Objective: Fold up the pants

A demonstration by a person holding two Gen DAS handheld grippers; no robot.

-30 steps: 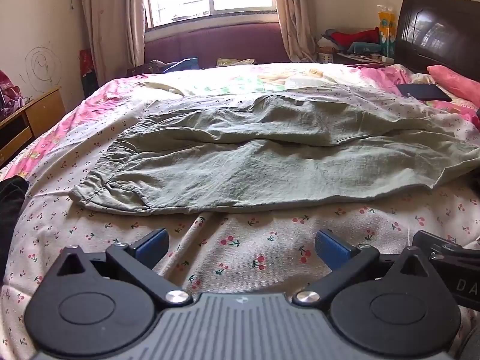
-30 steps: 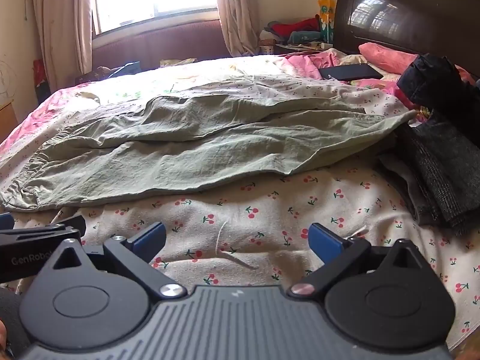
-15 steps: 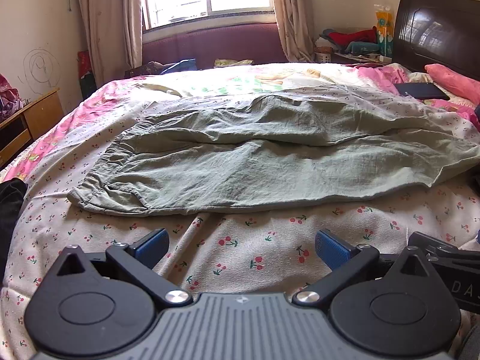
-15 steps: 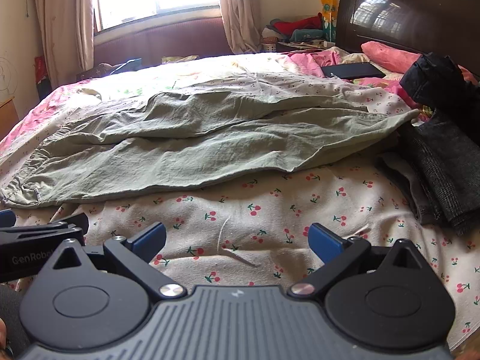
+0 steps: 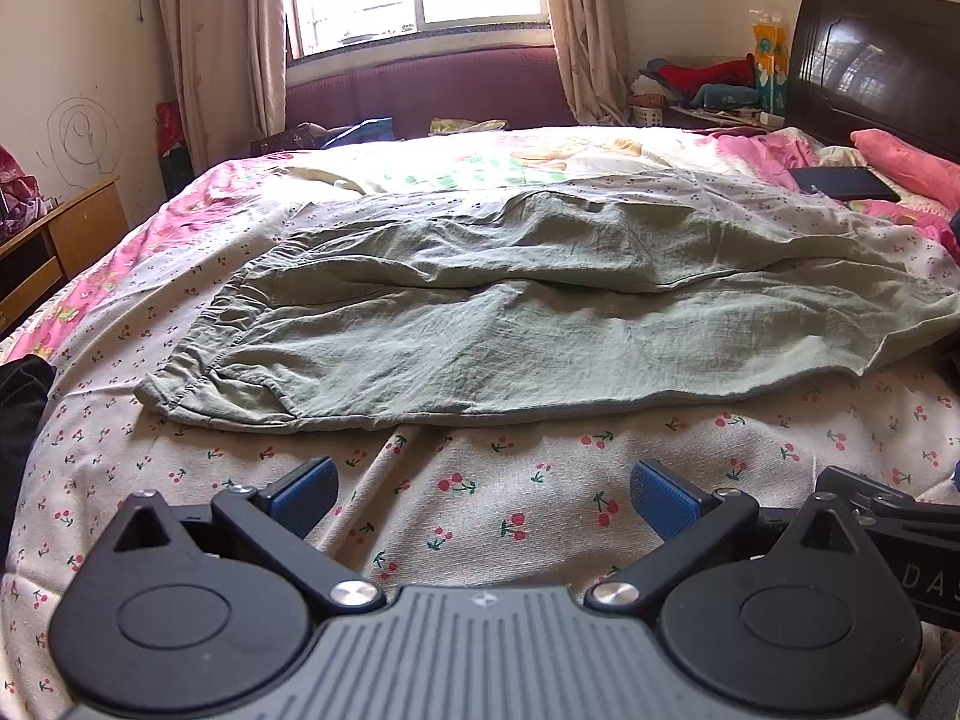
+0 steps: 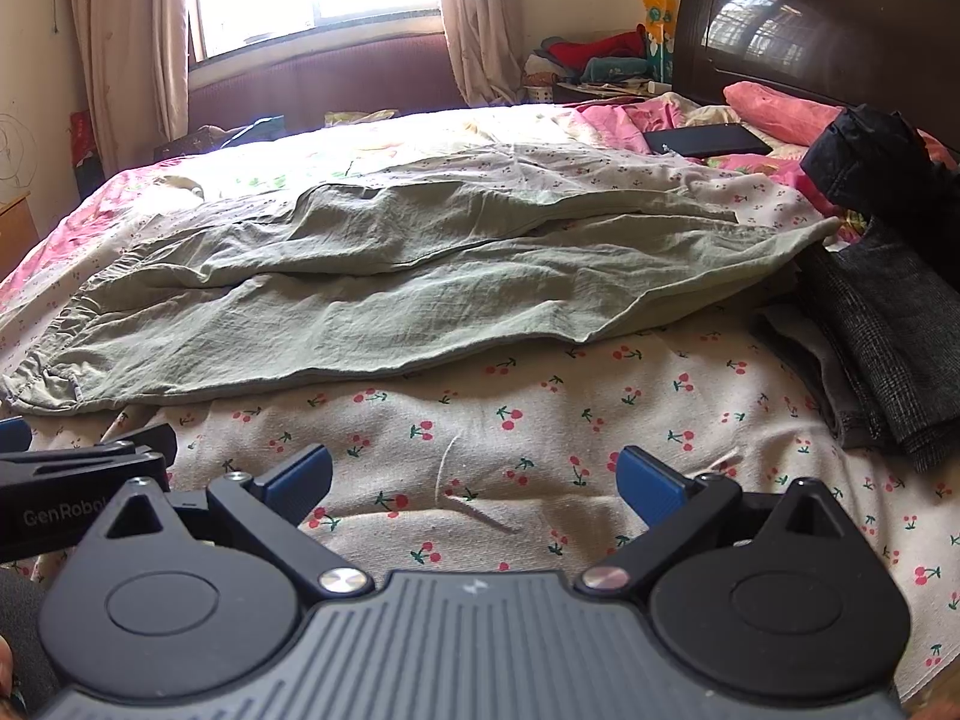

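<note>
Pale green pants [image 5: 510,312] lie spread across the bed, waistband at the left [image 5: 186,360], legs running right; one leg is laid over the other. The right wrist view shows the same pants [image 6: 390,294], their hems reaching the right [image 6: 804,234]. My left gripper [image 5: 483,495] hovers open above the cherry-print sheet, a short way in front of the pants' near edge. My right gripper [image 6: 474,480] is open too, nothing between its blue pads, beside the left one and equally short of the cloth.
The cherry-print sheet [image 6: 540,420] covers the bed. Dark folded clothes [image 6: 888,330] are piled at the right. A black tablet [image 5: 843,183] and a pink pillow [image 5: 906,162] lie near the dark headboard [image 6: 810,30]. A wooden cabinet [image 5: 54,246] stands left.
Both grippers have risen or tilted slightly, so the pants sit a little lower in each view. Both stay open; the pants have not moved.
</note>
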